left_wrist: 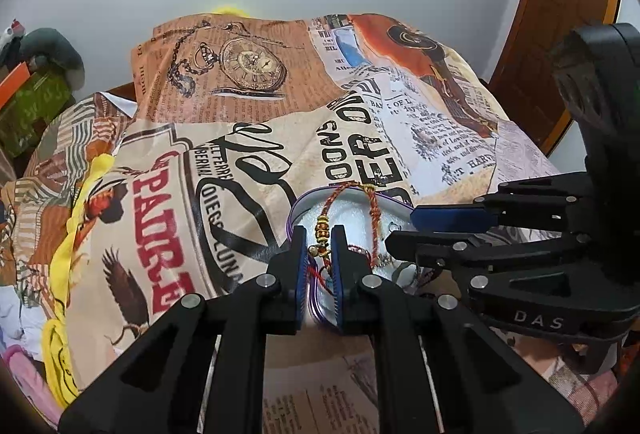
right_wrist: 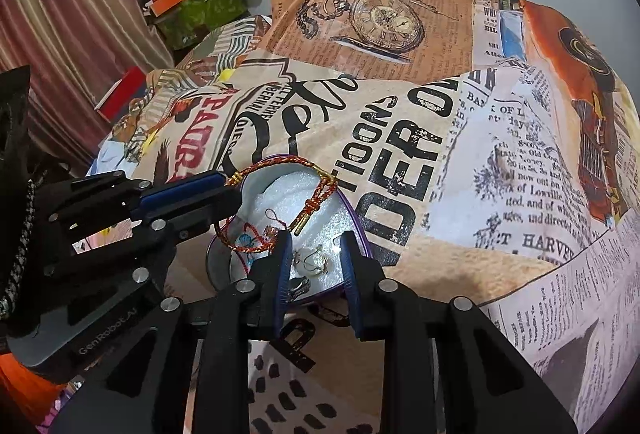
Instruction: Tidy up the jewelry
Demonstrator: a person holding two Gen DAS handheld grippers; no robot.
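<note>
A purple heart-shaped box [left_wrist: 298, 205] [right_wrist: 219, 266] with white foam lining sits on the printed cloth. My left gripper [left_wrist: 319, 234] [right_wrist: 234, 199] is shut on the box's near rim. A red-and-gold cord bracelet [left_wrist: 374, 205] [right_wrist: 280, 163] runs through the same gap, and its gold beads [left_wrist: 322, 232] sit between the fingertips. The rest of the cord drapes over the box's far rim. My right gripper [right_wrist: 316, 240] [left_wrist: 402, 230] hovers open over the box. Small gold earrings [right_wrist: 314, 262] lie in the foam between its fingers, untouched. A thin red thread piece with a blue charm [right_wrist: 248, 240] lies beside them.
A newspaper-print cloth [right_wrist: 460, 153] covers the lumpy surface. Green and orange boxes [right_wrist: 192, 5] are stacked at the back left, near a red box [right_wrist: 120, 93] and a striped curtain [right_wrist: 60, 13]. A wooden door [left_wrist: 560, 13] stands at the right. Yellow fabric [left_wrist: 60, 274] lies along the left edge.
</note>
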